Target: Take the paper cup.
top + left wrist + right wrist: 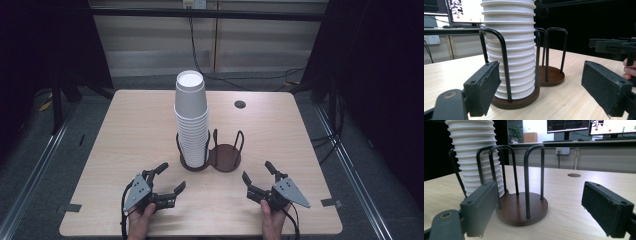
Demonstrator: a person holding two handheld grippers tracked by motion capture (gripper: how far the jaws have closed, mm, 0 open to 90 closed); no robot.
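A tall stack of white paper cups (191, 120) stands in the left ring of a dark two-ring wire holder (225, 156) at the table's middle; the right ring is empty. My left gripper (174, 176) rests near the front edge, left of the holder, its jaws wide apart with nothing between them. My right gripper (256, 170) mirrors it on the right, also open and empty. In the left gripper view the cups (510, 50) and holder (551, 76) lie ahead of the left gripper (544, 85). In the right gripper view the empty ring (524, 210) lies ahead of the right gripper (541, 207).
The light wooden table (130, 130) has a round cable hole (240, 104) at the back right. Dark curtains flank both sides. The other gripper (614, 47) and fingers of a hand show at the right of the left gripper view.
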